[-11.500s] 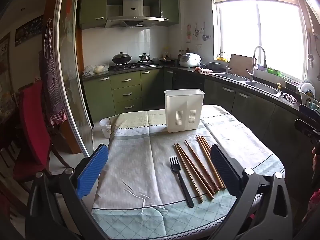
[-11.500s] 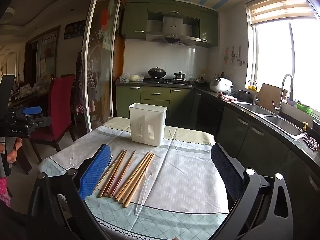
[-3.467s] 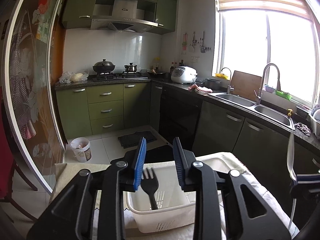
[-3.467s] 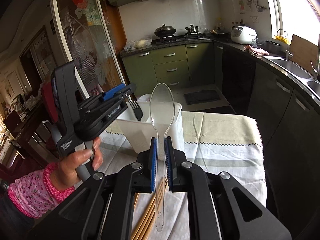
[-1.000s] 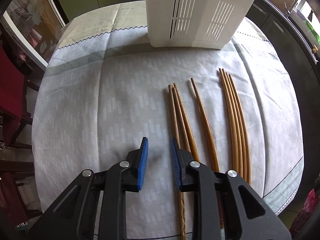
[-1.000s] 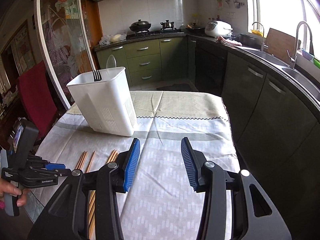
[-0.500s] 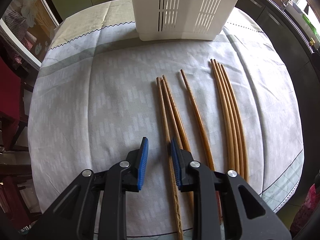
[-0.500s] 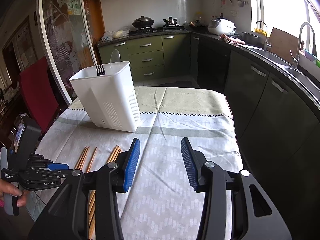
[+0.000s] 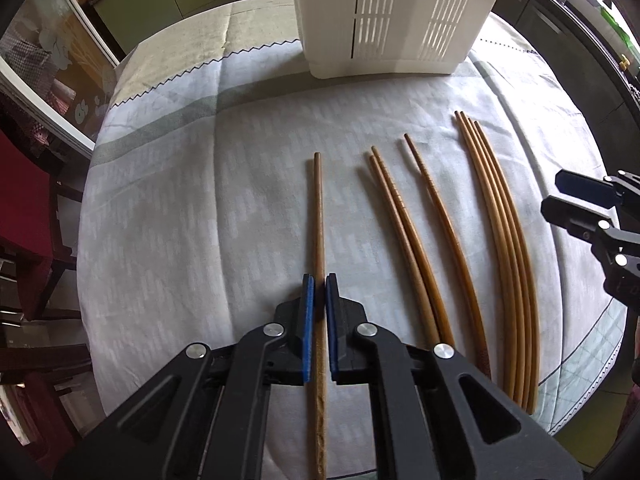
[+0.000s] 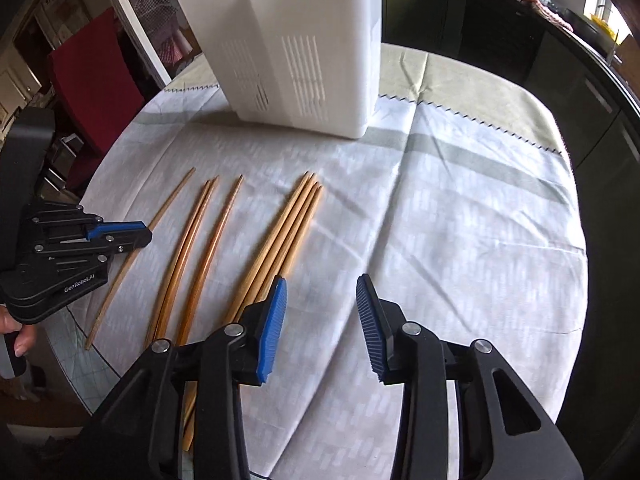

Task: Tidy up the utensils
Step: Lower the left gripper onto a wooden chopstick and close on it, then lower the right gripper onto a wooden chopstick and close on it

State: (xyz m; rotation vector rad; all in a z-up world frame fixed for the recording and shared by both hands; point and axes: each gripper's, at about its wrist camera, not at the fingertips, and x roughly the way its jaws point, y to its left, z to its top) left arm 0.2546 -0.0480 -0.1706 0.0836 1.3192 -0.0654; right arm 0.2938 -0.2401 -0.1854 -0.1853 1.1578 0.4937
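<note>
With the left gripper (image 9: 319, 292) clamped on one brown wooden chopstick (image 9: 318, 208), it should lift level, while the right gripper (image 10: 320, 312), jaws apart and just narrowing, hovers empty.

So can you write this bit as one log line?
left tongs: shut on chopstick | right tongs: open, empty | holder: upright

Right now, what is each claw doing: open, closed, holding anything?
Left claw: just closed, shut on a single chopstick.
Right claw: open, holding nothing, jaws just narrowed, beside the bundle of four chopsticks.
</note>
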